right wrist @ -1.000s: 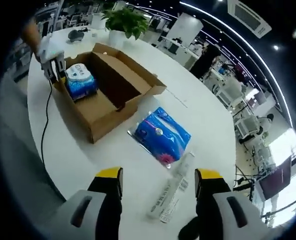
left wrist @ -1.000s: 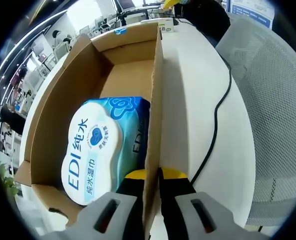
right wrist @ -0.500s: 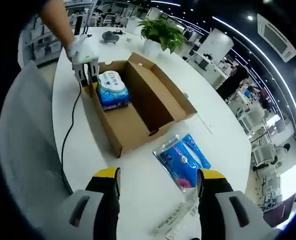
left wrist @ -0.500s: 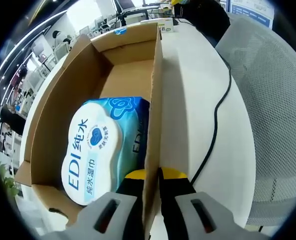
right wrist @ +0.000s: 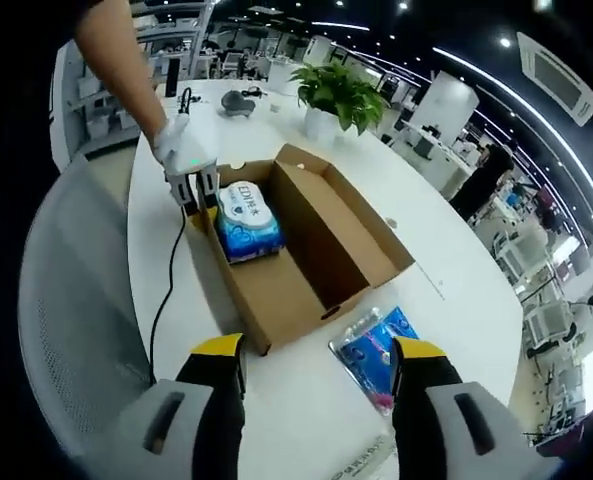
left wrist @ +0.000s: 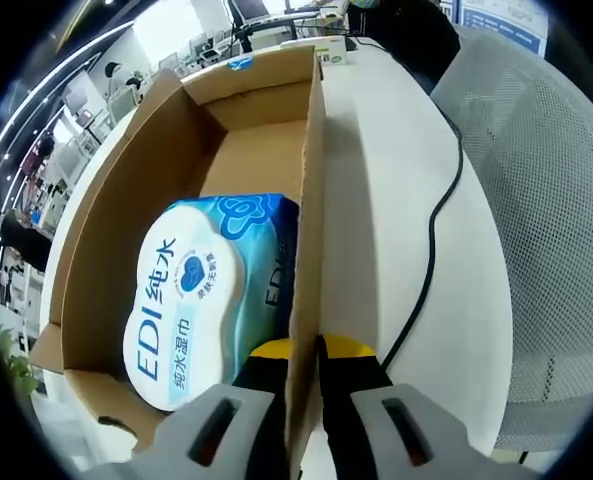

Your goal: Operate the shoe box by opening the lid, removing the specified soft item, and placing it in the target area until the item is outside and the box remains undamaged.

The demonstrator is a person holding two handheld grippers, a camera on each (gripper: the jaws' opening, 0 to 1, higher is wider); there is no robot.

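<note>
Left gripper view: left gripper jaws pinch box wall; right gripper seemingly wide.

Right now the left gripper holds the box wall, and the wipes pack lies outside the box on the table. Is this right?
Not quite. The left gripper does hold the box wall, but the wipes pack lies inside the box, as the left gripper view shows.

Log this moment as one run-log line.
left gripper: shut on box wall | right gripper: open, above table | wet wipes pack: inside shoe box | blue pack: on table
</note>
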